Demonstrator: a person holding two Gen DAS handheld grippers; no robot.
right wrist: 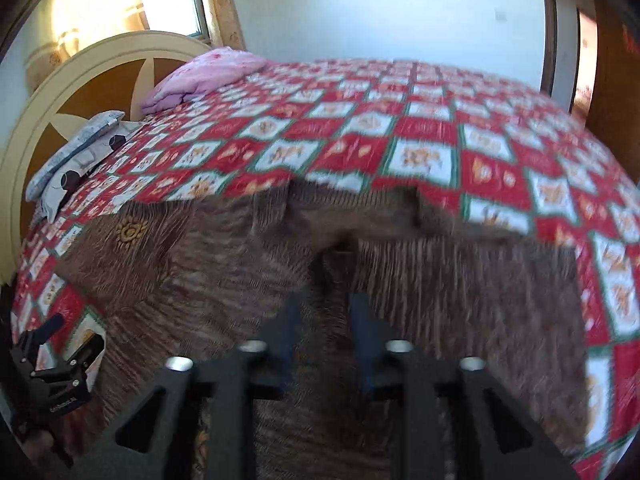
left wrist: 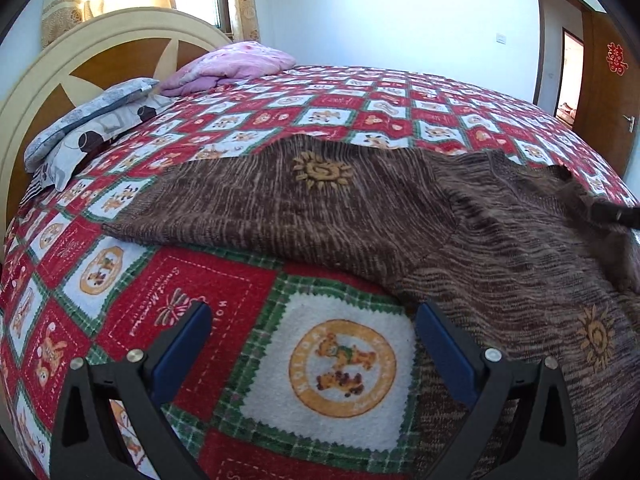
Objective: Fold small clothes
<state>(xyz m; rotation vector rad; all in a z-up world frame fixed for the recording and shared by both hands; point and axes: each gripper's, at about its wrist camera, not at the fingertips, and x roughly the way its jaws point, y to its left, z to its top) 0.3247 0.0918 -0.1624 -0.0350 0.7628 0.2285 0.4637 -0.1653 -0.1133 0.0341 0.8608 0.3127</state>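
I see the bed filling both views, covered by a red, green and white checked blanket printed with bears. It bears everything else here. At its head stands a cream and brown headboard. Against that lie a pink folded quilt and grey patterned pillows, side by side and well apart from the work.

The brown knitted sweater lies spread on the blanket, near my edge of the bed, with a yellow sun motif facing up.

My left gripper hangs above bare blanket just beside the sweater's hem, jaws wide apart, nothing between them.

My right gripper hovers over the sweater's middle; its view is blurred, but the jaws stand parted with no cloth pinched.
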